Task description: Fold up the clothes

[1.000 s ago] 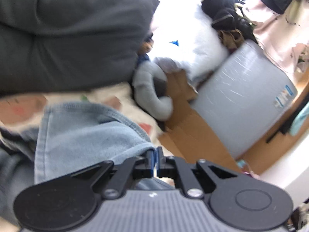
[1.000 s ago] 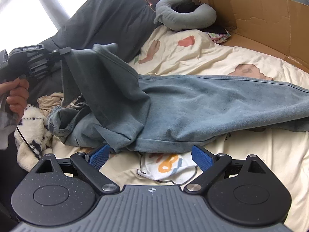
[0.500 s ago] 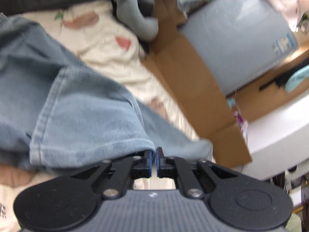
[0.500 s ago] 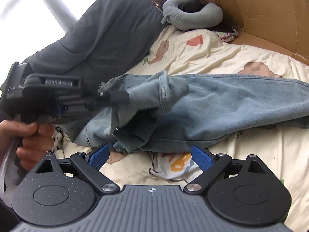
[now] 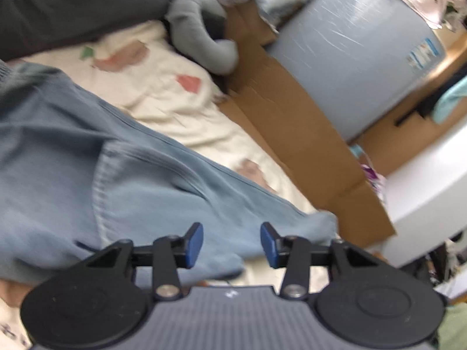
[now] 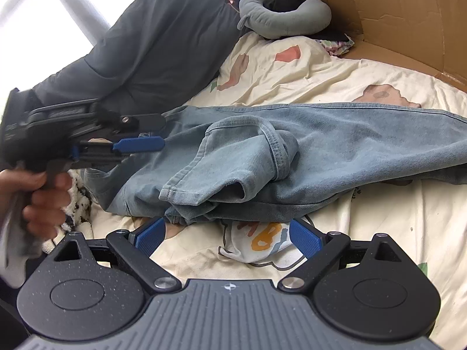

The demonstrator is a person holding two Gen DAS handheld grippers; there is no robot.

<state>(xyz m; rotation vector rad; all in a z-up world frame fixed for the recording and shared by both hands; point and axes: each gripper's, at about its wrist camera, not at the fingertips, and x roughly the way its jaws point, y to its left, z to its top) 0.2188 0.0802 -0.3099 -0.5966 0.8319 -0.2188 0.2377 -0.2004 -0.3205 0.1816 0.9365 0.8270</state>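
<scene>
Light blue jeans lie across the cream printed bedsheet, one leg folded over onto the other with its hem bunched near the front. In the left wrist view the same jeans fill the left side. My left gripper is open just above the denim with nothing between its blue pads; from the right wrist view it hovers at the left, held by a hand. My right gripper stands open near the jeans' front edge, empty.
A dark grey pillow and grey neck pillow lie at the bed's head. Cardboard lines the far side. A white printed garment peeks from under the jeans. A black-and-white fuzzy item sits left.
My left gripper carried the jeans leg over to the right, laid it on the other leg and opened, releasing the hem. The right gripper stayed open in place.
</scene>
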